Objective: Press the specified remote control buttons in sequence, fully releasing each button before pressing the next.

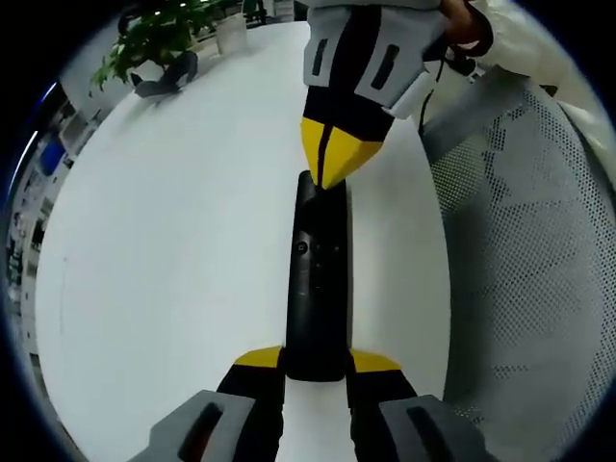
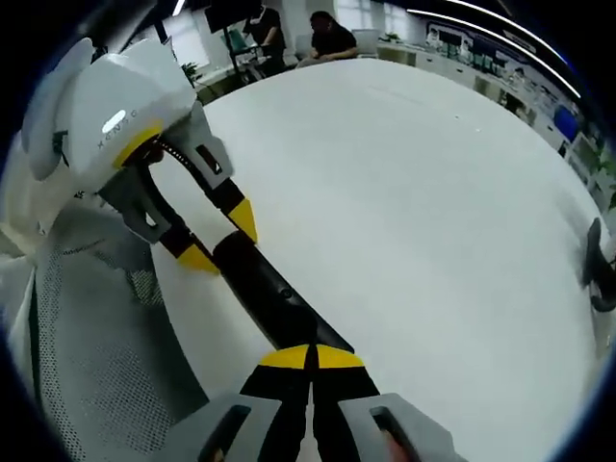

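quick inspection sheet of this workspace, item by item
surface: white table, bare around the job.
job's things: black remote with small buttons facing up, lifted over the table edge.
clutter: dark object at the far side of the table, beside a potted plant.
grippers: left gripper shut on the remote's near end; right gripper shut, tips together on the remote's other end.
cables: dark cable by the right gripper's body.
surroundings: white mesh chair beside the table; office desks, people seated at the back.
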`<state>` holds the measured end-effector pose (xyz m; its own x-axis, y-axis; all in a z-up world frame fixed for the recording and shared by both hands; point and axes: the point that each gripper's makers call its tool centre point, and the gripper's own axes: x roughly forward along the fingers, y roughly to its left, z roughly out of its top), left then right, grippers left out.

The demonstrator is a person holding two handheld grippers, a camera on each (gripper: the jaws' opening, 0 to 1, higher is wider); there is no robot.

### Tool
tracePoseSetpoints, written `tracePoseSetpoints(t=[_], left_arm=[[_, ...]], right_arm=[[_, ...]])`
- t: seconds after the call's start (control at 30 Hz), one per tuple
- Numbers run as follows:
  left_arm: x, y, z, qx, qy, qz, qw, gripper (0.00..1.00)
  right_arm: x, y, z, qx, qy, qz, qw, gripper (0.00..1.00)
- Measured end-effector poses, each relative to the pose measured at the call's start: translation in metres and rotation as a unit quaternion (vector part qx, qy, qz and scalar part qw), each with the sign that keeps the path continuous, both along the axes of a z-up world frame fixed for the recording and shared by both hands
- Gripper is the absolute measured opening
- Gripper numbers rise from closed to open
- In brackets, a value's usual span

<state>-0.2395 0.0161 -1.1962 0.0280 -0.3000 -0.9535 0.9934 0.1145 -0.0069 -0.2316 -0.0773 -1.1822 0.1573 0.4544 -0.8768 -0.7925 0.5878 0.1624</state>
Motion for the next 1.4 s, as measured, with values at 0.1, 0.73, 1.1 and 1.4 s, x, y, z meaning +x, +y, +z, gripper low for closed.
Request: tracePoseSetpoints(t=[0.1, 0.73, 1.1, 1.4], left_arm=[[0.0, 0.0, 0.0, 0.0, 0.0, 0.001, 1.0, 0.23], [0.001, 0.0, 0.0, 0.002, 0.007, 0.001, 1.0, 0.22], [0.001, 0.0, 0.0, -0.008, 0.005, 0.004, 1.0, 0.22], [0.001, 0.0, 0.0, -0.003, 0.004, 0.0, 1.0, 0.22]], right_arm=[[-0.001, 0.001, 0.0, -0.012, -0.006, 0.011, 0.9998, 0.0], [0.002, -0.001, -0.002, -0.002, 0.019, -0.015, 0.9997, 0.0], [0.004, -0.002, -0.001, 0.015, 0.04, -0.059, 0.9974, 0.0], [0.003, 0.012, 0.002, 0.016, 0.033, -0.036, 0.9987, 0.0]])
